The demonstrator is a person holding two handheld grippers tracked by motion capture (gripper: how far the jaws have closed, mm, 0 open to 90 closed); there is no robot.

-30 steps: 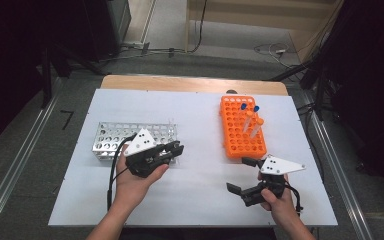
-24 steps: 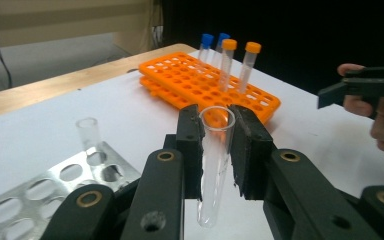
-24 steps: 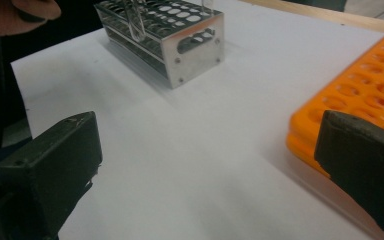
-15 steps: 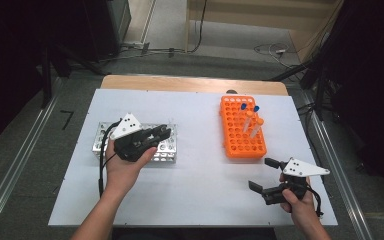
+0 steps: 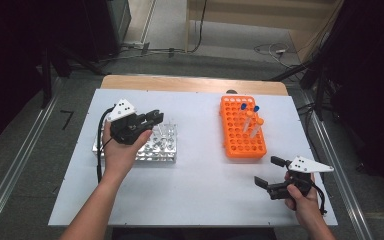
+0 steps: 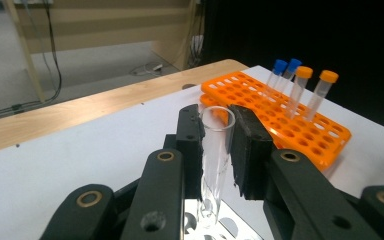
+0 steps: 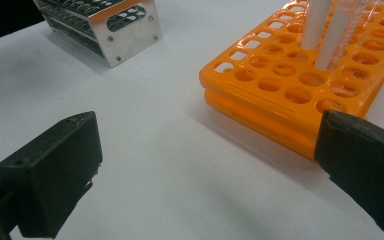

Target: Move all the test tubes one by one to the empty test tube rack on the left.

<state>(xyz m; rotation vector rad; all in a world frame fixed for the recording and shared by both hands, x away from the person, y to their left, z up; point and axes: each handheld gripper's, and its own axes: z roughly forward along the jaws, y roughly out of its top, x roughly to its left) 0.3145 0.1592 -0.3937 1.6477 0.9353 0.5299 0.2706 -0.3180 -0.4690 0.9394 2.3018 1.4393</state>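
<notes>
A clear, uncapped test tube (image 6: 214,160) stands upright between the jaws of my left gripper (image 6: 216,125), which is shut on it. In the high view this left gripper (image 5: 155,118) hovers over the silver metal rack (image 5: 155,150) at the table's left. The tube's lower end hangs just above the rack's holes (image 6: 215,227). My right gripper (image 5: 271,172) sits low near the front right of the table, open and holding nothing. Its jaws face the orange rack (image 7: 290,85). The orange rack (image 5: 240,135) carries two blue-capped and two orange-capped tubes (image 5: 250,120).
The white table top (image 5: 200,195) has bare room between the two racks. A wooden strip (image 5: 190,84) runs along the table's far edge. The metal rack (image 7: 105,25) lies far off in the right gripper view. Cables trail from both grippers.
My left hand has moved left and away from me, from the table's middle to above the metal rack. My right hand has shifted right and a little lower.
</notes>
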